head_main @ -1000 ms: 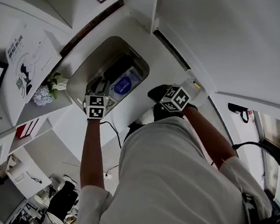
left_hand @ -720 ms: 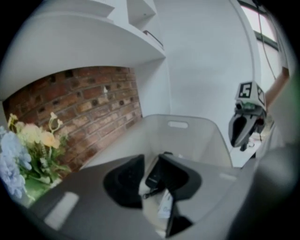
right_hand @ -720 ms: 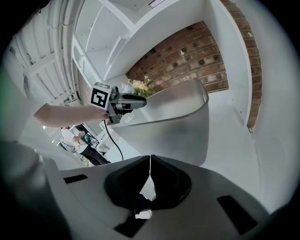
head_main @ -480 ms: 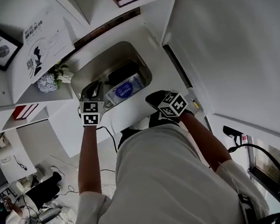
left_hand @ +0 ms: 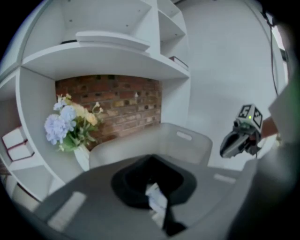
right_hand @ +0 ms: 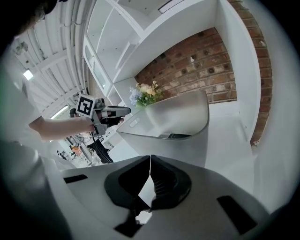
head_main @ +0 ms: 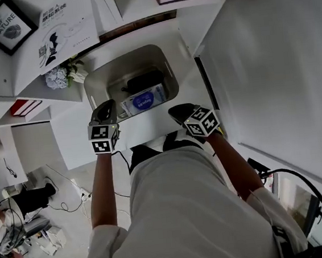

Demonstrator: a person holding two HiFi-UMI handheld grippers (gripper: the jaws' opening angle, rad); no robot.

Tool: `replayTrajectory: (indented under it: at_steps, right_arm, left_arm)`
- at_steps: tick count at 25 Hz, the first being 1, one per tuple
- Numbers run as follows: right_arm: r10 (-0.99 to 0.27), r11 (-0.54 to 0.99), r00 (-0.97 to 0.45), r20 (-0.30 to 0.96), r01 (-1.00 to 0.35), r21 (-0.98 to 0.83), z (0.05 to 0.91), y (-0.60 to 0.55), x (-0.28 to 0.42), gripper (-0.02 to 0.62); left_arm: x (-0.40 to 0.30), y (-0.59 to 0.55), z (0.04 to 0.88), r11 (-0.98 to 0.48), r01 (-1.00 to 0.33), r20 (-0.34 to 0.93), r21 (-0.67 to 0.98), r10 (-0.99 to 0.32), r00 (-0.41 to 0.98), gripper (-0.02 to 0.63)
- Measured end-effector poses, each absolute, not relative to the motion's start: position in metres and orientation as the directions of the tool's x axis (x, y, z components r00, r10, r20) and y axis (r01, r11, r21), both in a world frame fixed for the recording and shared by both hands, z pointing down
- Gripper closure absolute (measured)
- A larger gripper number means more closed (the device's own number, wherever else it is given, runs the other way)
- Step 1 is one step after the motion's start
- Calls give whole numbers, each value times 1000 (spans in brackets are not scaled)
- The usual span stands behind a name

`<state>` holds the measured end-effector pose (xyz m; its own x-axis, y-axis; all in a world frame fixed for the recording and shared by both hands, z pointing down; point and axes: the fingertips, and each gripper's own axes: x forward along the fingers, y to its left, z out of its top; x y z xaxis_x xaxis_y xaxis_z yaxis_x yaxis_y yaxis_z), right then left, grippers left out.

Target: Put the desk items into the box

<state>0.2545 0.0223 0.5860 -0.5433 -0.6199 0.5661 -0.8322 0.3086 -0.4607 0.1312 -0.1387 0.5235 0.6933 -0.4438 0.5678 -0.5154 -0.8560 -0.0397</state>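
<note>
Both grippers are hanging just off the near rim of the pale grey rounded plastic box (head_main: 166, 68), neither one reaching inside. The left gripper (head_main: 105, 110) is sitting at the box's near-left corner; its jaws have just been closing and are now together, with nothing that I can make out between them. The right gripper (head_main: 180, 111) is sitting at the near-right corner, its jaws pressed together and empty too. Inside the box, the blue-and-white flat packet (head_main: 142, 100) is lying against the near wall, and a black object (head_main: 143, 81) is resting just behind it. By my reading the left gripper is coming away from a drop. To do that well, it is worth clearing the rim fully before swinging sideways. The jaws should open before reaching for whatever goes in next, and that item should land in the free space left of the packet.
</note>
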Motion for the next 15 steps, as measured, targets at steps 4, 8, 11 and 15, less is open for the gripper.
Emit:
replayTrajectory:
  at_steps: [4,8,11,15]
  right_arm:
    - [-646,325,-547,532,-828,-457,568,18,254,592]
    - [-701,309,-511,498,-846,-434,546,10,253,592]
    - [-753,273,-458,473,-871,-409,531,6,253,592]
    - [-801,201,-384,459,-895,-399,519,9,249,592]
  left_arm:
    - [115,-128,519,-825,-565,543,-3,-476,692,603]
    - [90,-115,513,-804,-593,527,38,-488,696,603]
    - [74,-109,507,-800,-596,512,64,-487,708,603]
    - [51,-100,502,-790,-602,504,114,-476,720,603]
